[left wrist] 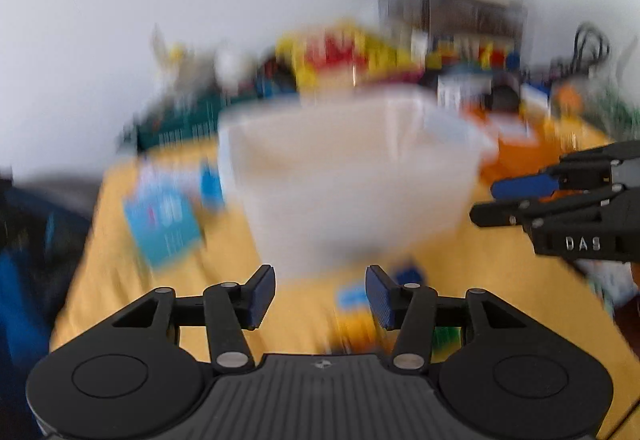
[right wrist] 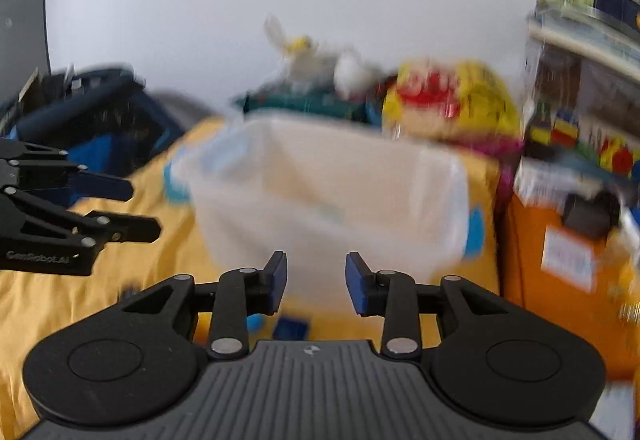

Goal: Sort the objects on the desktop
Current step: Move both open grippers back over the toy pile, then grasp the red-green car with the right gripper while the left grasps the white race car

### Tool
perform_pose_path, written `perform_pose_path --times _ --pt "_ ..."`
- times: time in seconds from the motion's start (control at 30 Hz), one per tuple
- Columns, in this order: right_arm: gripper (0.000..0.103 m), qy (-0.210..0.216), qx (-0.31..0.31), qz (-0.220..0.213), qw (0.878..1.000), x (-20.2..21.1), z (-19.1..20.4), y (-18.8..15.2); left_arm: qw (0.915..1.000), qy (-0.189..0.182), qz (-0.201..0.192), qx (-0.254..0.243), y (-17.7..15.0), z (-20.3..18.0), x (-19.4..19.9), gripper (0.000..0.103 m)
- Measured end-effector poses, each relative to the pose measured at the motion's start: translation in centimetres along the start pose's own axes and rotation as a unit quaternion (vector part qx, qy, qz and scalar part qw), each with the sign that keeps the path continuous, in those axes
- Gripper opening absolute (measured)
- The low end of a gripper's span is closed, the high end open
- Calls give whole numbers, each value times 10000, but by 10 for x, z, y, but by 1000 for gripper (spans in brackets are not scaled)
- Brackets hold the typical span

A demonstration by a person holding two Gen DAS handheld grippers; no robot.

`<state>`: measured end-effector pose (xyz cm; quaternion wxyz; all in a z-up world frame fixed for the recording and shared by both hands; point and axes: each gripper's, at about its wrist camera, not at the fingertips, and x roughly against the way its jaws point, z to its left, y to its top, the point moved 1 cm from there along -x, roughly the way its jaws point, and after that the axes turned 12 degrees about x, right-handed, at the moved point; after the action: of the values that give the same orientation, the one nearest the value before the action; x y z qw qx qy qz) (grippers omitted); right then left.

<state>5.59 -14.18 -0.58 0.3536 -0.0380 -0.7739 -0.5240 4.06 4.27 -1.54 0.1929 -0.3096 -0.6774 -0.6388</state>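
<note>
While both views blur with motion, your left gripper (left wrist: 320,292) and right gripper (right wrist: 316,282) hang empty, jaws parted, before the translucent white plastic bin (left wrist: 352,176) on the yellow cloth-covered table (left wrist: 116,280). Steady first, then pick one small blue item (left wrist: 408,276) lying near the bin's base.

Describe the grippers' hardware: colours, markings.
Both alike: black linkage arms with silver pivot pins, blue ribbed fingers, round black side discs, grey ribbed base with a small logo. The right gripper reads "DAS" on its side; the left gripper reads roughly "GenRobot.AI". No cables visible.
</note>
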Motion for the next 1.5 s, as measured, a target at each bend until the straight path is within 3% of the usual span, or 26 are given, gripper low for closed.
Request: perform_pose_path --times 0.1,0.17,0.3,0.43,0.6,0.7,0.8,0.97,1.03,1.07,1.27,1.37,1.5 --pt "36 250 -259 485 9982 -14 10 -31 9990 -105 428 63 -30 -9 -11 54" --pt "36 347 -412 759 9957 -21 16 -48 9979 130 625 -76 -39 -18 -24 54" --pt "37 451 -607 920 9929 -20 23 -63 9965 274 741 -262 -43 -28 -47 54" --pt "39 488 -557 955 9927 -14 29 -67 9954 504 797 -188 -46 -28 -57 39" --pt "40 506 -427 863 9941 -6 37 -67 9927 602 1042 116 -52 -9 -53 31" --pt "40 567 -335 823 9944 -9 43 -65 9925 363 1076 455 -57 4 -47 17" --pt "40 641 -280 817 9942 -14 48 -61 9927 418 1102 255 -61 5 -47 17" --pt "41 794 -79 691 9944 -18 61 -49 9922 544 1115 96 -59 9 -63 28" --pt "41 831 -21 676 9942 -20 67 -46 9914 534 1197 27 -58 9 -70 27" --pt "41 858 -17 676 9940 -21 70 -45 9917 530 1173 20 -59 10 -71 22" --pt "41 817 54 664 9944 -18 74 -44 9911 -168 1102 725 -61 23 -26 19" --pt "42 911 208 537 9942 -20 76 -38 9924 -69 915 819 -67 35 12 19" --pt "42 1584 -166 385 9865 -42 86 -14 9898 277 886 1077 -79 62 39 19"
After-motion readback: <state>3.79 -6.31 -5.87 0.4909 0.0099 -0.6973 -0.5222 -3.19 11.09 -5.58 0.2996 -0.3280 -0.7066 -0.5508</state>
